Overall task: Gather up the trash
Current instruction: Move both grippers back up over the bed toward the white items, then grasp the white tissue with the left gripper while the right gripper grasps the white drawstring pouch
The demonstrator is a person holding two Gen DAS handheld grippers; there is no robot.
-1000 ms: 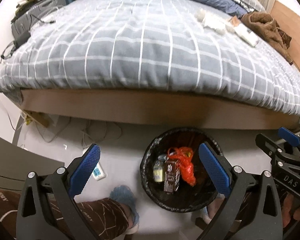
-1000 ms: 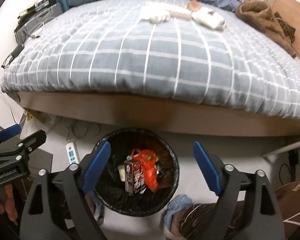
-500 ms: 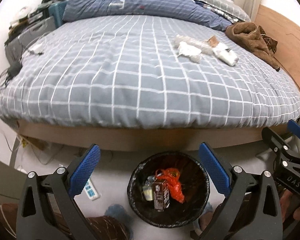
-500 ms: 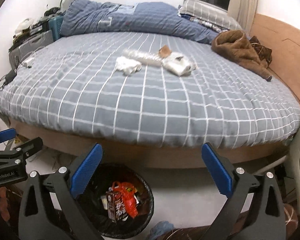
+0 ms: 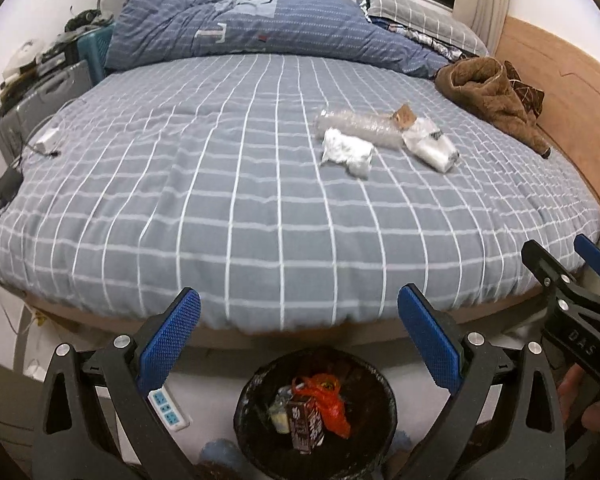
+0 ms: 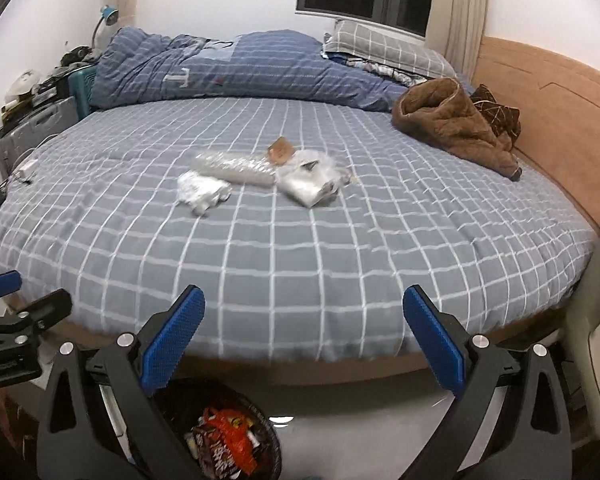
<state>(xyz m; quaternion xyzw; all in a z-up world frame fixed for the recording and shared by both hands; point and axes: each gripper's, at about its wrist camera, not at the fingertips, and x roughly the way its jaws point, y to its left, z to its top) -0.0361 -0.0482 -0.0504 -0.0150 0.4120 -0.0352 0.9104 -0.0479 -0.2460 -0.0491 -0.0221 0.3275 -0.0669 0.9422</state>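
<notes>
Four scraps of trash (image 6: 256,178) lie well ahead mid-bed | bubble-wrap roll (image 6: 234,168) lies crosswise to you | right gripper (image 6: 304,336) faces them squarer than left gripper (image 5: 298,338) | both jaws apart, empty

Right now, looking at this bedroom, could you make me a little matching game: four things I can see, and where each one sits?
Things:
1. trash bin
2. brown jacket
3. bubble wrap roll
4. power strip

Places:
A. on the bed by the wooden headboard
B. on the floor left of the bin
C. in the middle of the checked bed cover
D. on the floor at the foot of the bed, holding an orange bag

Pairs: 1-D, 2-A, 3-C, 4-B
</notes>
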